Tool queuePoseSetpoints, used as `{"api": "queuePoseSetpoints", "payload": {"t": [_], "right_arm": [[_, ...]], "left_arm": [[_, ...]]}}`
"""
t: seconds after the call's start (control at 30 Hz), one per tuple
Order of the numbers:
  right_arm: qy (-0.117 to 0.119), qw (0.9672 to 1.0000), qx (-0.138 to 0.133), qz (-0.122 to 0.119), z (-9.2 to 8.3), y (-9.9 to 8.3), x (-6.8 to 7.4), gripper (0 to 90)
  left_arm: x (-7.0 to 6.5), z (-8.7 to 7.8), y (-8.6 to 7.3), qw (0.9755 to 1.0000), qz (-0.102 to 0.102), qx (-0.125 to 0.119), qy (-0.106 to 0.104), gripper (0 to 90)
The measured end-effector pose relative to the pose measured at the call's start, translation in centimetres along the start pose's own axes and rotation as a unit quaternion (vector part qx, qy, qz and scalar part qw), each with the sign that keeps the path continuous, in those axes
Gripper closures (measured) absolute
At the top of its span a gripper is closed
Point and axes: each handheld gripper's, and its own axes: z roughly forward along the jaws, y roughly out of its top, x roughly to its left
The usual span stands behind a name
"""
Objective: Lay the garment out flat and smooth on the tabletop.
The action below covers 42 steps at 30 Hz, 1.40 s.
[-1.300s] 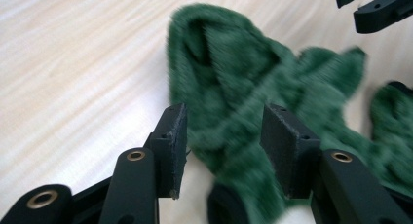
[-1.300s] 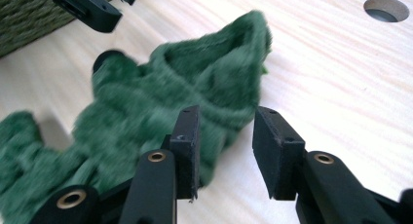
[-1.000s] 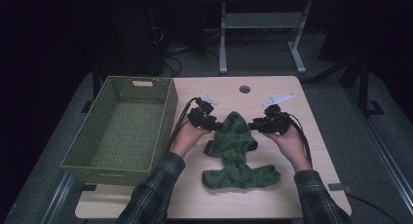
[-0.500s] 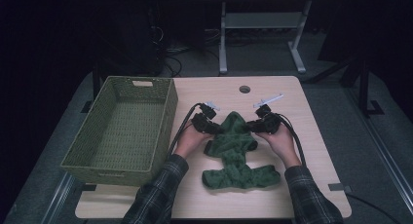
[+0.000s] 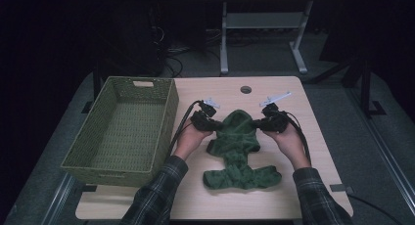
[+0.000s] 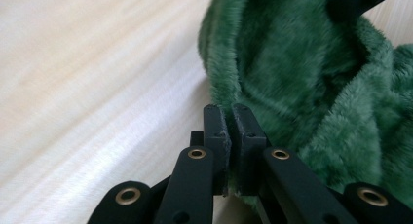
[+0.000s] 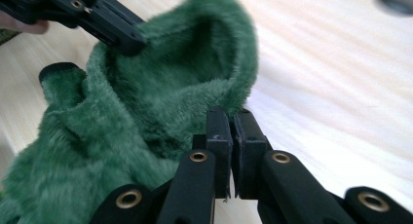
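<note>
A fuzzy green garment [image 5: 238,149] lies on the wooden table [image 5: 318,137], its hooded top end toward the far side and its bottom spread near the front. My left gripper [image 5: 213,125] is shut on the hood's left edge [image 6: 229,87], with green pile pinched between its jaws. At the hood's right edge [image 7: 234,83] my right gripper [image 5: 259,124] is shut too, fabric caught between its jaws. In the right gripper view the left gripper [image 7: 122,36] shows at the far rim of the hood. Both hands hold the hood slightly raised and bunched.
A green woven basket [image 5: 125,129] stands on the table's left side, close to the left forearm. A round cable hole [image 5: 245,89] sits near the far edge. Bare table lies right of the garment and along the front edge. Cables trail from both grippers.
Both grippers have moved inward toward each other along the hood's edges, narrowing the top of the garment. The hood now stands bunched between them.
</note>
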Motion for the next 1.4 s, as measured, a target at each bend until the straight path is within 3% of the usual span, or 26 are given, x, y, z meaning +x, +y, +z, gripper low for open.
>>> {"api": "queuePoseSetpoints", "payload": {"t": [0.2,0.33,0.47,0.63,0.77,0.97,1.03,1.07,1.13,1.2,1.3,1.4], "right_arm": [[-0.031,0.9995,0.003,0.007,-1.6,-1.1,-0.8,87.1],[-0.05,0.9986,0.013,0.009,-0.8,-2.3,-1.3,87.8],[-0.071,0.9968,0.032,0.02,0.6,-3.2,-2.4,88.2],[-0.063,0.9964,0.035,0.044,1.6,-4.2,-3.8,88.2],[-0.066,0.9963,0.037,0.042,2.0,-4.8,-3.7,88.2],[-0.077,0.9953,0.037,0.046,2.5,-4.7,-4.1,88.1],[-0.075,0.995,0.038,0.053,2.5,-4.6,-4.2,77.3],[-0.075,0.995,0.038,0.053,2.5,-4.6,-4.2,77.3],[-0.066,0.9953,0.032,0.063,1.9,-4.5,-4.3,70.4],[-0.066,0.9954,0.019,0.067,1.0,-4.4,-4.2,67.7],[-0.061,0.9956,-0.009,0.071,-0.5,-3.9,-3.9,66.6],[-0.055,0.9961,-0.016,0.068,-1.7,-3.4,-3.4,65.0]], "left_arm": [[0.2,-0.6,-0.7,0.9994,-0.007,-0.028,0.019,86.1],[0.4,0.7,-1.6,0.9996,-0.007,-0.023,0.014,87.0],[-0.1,2.4,-1.7,0.9996,0.014,-0.005,0.022,87.5],[0.0,3.8,-1.4,0.9987,0.033,0.01,0.038,87.2],[0.3,4.4,-0.9,0.9973,0.049,0.013,0.053,87.1],[0.4,5.2,-0.3,0.9958,0.055,0.024,0.069,85.4],[0.2,5.1,-0.1,0.9965,0.049,0.027,0.063,76.6],[0.2,4.9,0.0,0.9968,0.046,0.023,0.061,76.6],[0.1,3.9,0.3,0.9979,0.032,0.004,0.056,65.2],[0.1,3.0,0.7,0.9991,0.02,-0.007,0.037,59.5],[-0.4,1.6,1.2,0.9992,0.023,-0.015,0.03,54.2],[-0.8,0.2,1.2,0.9995,0.021,-0.017,0.013,48.9]]}}
